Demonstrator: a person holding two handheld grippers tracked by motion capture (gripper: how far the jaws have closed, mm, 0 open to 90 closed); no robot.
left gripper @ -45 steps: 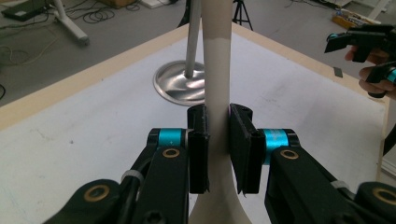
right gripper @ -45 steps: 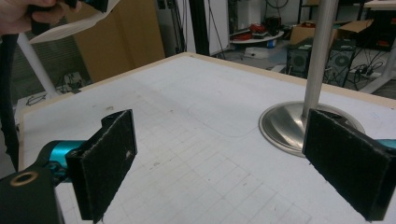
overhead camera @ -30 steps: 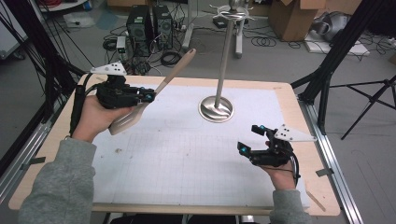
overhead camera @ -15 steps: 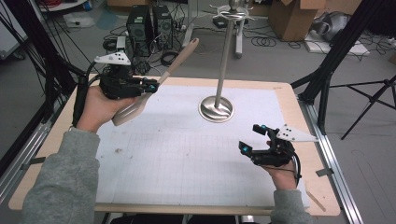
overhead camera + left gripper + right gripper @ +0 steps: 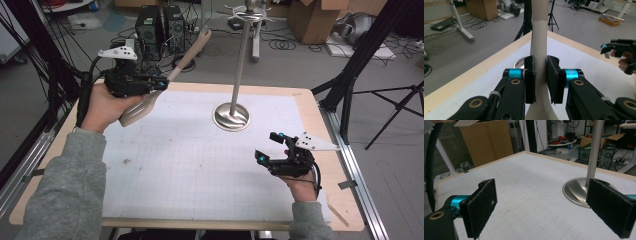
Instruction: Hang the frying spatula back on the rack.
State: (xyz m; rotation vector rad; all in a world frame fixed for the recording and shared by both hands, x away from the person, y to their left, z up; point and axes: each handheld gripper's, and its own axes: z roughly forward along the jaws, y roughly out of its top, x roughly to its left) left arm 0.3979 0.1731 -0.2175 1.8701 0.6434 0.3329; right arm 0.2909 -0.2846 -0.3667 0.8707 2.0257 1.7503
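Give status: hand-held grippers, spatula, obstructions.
Left hand-held gripper shut on beige spatula, lifted off the mat. Right hand-held gripper open, holding nothing, low over the mat. Metal stand ahead, apart from the spatula.

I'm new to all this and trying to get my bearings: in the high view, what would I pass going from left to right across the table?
Left gripper holding a beige spatula → metal stand with its round base → right gripper, open, above the white mat.
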